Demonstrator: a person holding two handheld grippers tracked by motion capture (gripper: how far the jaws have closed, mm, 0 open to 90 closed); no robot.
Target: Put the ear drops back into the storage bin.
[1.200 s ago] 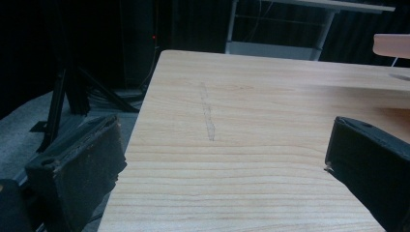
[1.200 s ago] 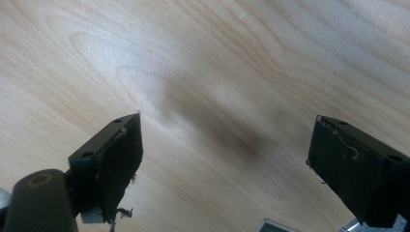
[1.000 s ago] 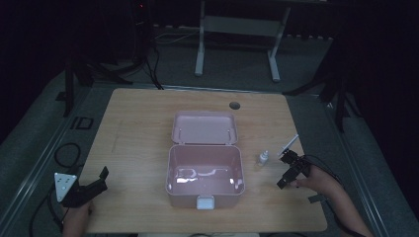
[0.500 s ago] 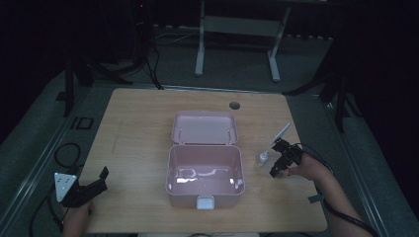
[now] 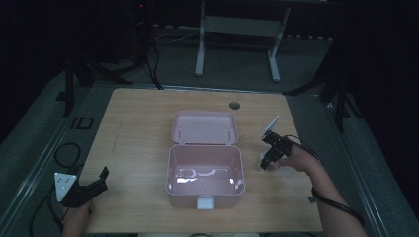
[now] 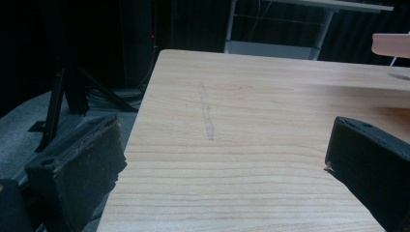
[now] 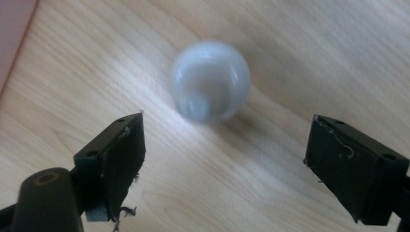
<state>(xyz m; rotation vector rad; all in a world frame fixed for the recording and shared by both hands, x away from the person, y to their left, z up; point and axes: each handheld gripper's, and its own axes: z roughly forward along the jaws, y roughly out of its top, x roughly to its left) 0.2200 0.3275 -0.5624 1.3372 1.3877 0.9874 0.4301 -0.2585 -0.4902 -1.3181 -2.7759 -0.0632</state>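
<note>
An open pink box (image 5: 205, 170) sits mid-table, its lid (image 5: 205, 127) laid back behind it. Just right of the box stands a small white bottle-like object (image 5: 262, 156). My right gripper (image 5: 267, 160) points down over it. In the right gripper view the round white object (image 7: 211, 87) lies on the wood just ahead of the open jaws of my right gripper (image 7: 227, 140), untouched. My left gripper (image 5: 96, 183) rests at the table's near left corner, open, with bare wood between the jaws of my left gripper (image 6: 222, 145).
The wooden table (image 5: 138, 128) has a round cable hole (image 5: 234, 105) at its back edge. A corner of the pink lid (image 6: 391, 43) shows far off in the left gripper view. Cables lie on the floor (image 5: 66, 153) to the left, and a stand (image 5: 237, 29) is behind the table.
My right gripper has moved left and away from the near edge, and now tips down over the small white object. The left gripper has stayed put.
</note>
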